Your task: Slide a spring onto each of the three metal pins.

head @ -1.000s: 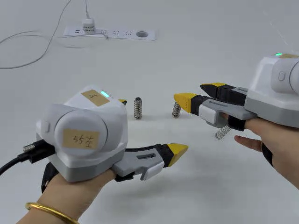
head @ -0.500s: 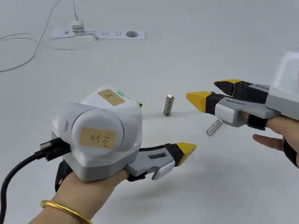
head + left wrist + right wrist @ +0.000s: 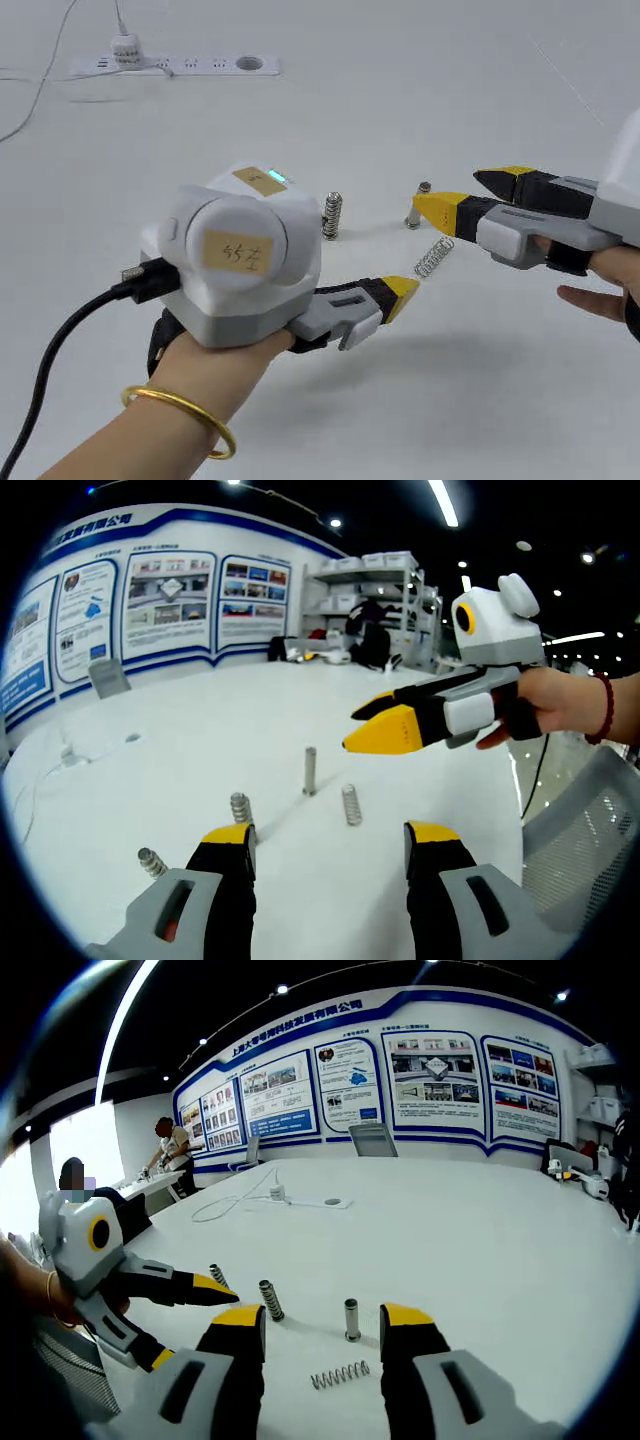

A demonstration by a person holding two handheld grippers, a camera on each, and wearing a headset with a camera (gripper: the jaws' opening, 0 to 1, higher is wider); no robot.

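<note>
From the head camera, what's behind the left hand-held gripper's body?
The left hand-held gripper has its body covering that patch of table in the head view. The left gripper view shows a spring-covered pin standing beside its left jaw, likely what is hidden.

Left tool (image 3: 331,833) and right tool (image 3: 472,190) hover, jaws parted.

Two pins are wearing springs and standing upright: one sprung pin (image 3: 332,215) and a second sprung pin (image 3: 152,861) off to its side. The bare pin (image 3: 416,208) stands upright too, with the loose spring (image 3: 433,257) lying flat just beside it.
</note>
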